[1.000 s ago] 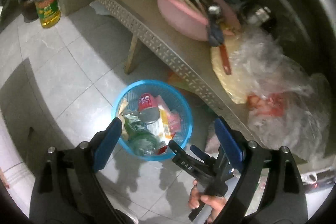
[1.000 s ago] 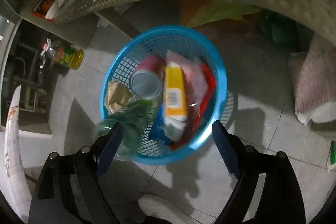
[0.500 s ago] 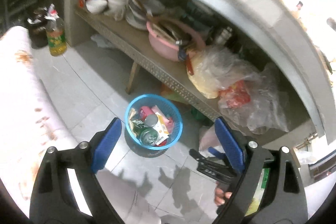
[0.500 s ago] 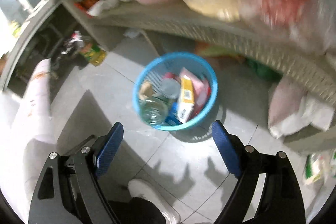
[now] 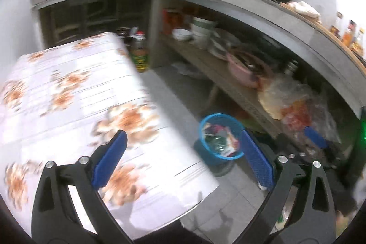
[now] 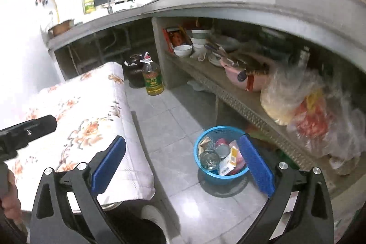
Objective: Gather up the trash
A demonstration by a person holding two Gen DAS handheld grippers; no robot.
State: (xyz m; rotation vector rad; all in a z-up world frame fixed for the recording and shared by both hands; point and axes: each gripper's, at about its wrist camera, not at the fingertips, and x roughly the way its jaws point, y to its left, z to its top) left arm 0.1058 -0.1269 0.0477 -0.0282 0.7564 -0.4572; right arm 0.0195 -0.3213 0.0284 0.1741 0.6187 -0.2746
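A blue mesh basket (image 6: 207, 137) stands on the tiled floor under the shelf. It holds trash: a clear bottle (image 6: 209, 159), a can (image 6: 222, 151), a yellow-white carton (image 6: 228, 162) and wrappers. It also shows in the left wrist view (image 5: 205, 124). My right gripper (image 6: 183, 166) is open and empty, raised well above the floor. My left gripper (image 5: 183, 160) is open and empty, above the edge of the flowered table (image 5: 68, 93). The right gripper's blue pad shows in the left wrist view (image 5: 315, 137).
The flowered table shows at the left in the right wrist view (image 6: 80, 111). An oil bottle (image 6: 152, 79) stands on the floor. A low shelf (image 6: 205, 74) carries bowls, a pink basin (image 6: 242, 79) and plastic bags (image 6: 304, 102). A counter (image 6: 228, 1) above carries pots.
Both grippers have risen and pulled back from the basket, which now looks small and far. The table and counter have come into view. Both stay open and empty.
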